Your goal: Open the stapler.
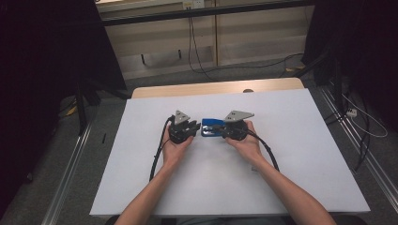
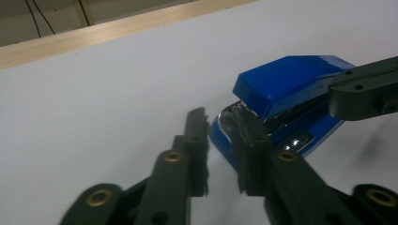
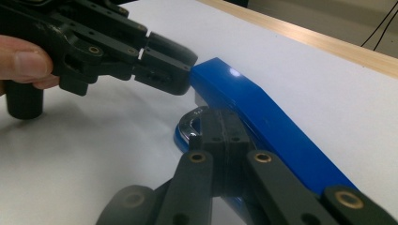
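While the blue stapler lies near the middle of the worktop, slightly toward its far edge, both tools are already at it, so the approach is judged complete; the right tool has its jaws brought together near the stapler's rear end, seemingly on the lower body beneath the blue top cover, though the exact contact is partly hidden; the left tool has its jaws parted with a clear gap between them, one jaw tip resting at the metal front of the stapler and the other beside it over bare surface; the left tool therefore grips nothing yet; what remains, as a judgement, is for the left tool to close on or press the front end while the right steadies the body; the worktop is covered in plain white, with a wooden strip exposed along its far edge; beyond it lie grey flooring, loose cables, pale wall panels and dark curtains at both sides.
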A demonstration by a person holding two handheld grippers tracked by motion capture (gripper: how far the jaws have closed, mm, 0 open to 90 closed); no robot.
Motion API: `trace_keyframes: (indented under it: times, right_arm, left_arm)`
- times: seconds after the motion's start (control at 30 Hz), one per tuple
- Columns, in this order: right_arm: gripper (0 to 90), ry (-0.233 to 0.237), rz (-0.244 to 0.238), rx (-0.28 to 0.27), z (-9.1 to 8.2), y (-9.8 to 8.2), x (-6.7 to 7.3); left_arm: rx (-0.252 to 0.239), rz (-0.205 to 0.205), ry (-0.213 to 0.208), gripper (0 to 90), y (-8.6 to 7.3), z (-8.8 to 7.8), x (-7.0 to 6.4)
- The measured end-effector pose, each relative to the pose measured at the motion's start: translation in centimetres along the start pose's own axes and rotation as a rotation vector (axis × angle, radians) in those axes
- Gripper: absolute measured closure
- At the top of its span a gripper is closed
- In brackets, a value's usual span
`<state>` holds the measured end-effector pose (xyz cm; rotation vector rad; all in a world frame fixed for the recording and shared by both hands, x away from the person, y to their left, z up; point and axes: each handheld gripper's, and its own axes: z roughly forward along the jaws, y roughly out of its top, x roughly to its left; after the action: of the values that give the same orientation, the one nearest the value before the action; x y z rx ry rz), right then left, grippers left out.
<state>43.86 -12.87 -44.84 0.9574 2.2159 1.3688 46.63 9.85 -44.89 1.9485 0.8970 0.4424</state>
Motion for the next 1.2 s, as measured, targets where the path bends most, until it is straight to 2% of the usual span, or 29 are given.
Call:
trace_keyframes:
  times: [0.1,0.23,0.43,0.57,0.7,0.9,1.1,1.2]
  right_arm:
    - [90.0,-0.004,0.001,0.018,0.3,-0.1,-0.1]
    - [90.0,0.001,0.007,0.038,0.9,-0.3,-0.2]
    - [90.0,0.011,-0.006,0.059,1.4,-0.1,0.1]
    - [90.0,0.001,-0.003,0.079,1.4,-0.2,0.1]
    - [90.0,-0.012,-0.007,0.106,1.3,-0.3,-0.1]
    - [90.0,-0.038,-0.02,0.138,1.5,-0.3,0.1]
    - [90.0,-0.043,-0.019,0.147,1.6,-0.3,0.1]
    - [90.0,-0.042,-0.018,0.147,1.6,-0.3,0.1]
  left_arm:
    - [-0.002,-0.023,-0.018,90.0,0.0,0.0,0.1]
    - [0.036,-0.036,-0.018,90.0,-0.2,0.2,0.2]
    - [0.034,-0.048,-0.025,90.0,-0.2,0.4,0.3]
    - [0.037,-0.04,-0.032,90.0,-0.2,0.5,0.2]
    - [0.039,-0.013,-0.031,90.0,0.0,0.6,-0.2]
    - [0.044,-0.007,-0.035,90.0,0.0,0.8,-0.3]
    - [0.048,-0.002,-0.042,90.0,0.4,0.9,-0.4]
    - [0.056,0.021,-0.035,90.0,0.5,0.9,-0.4]
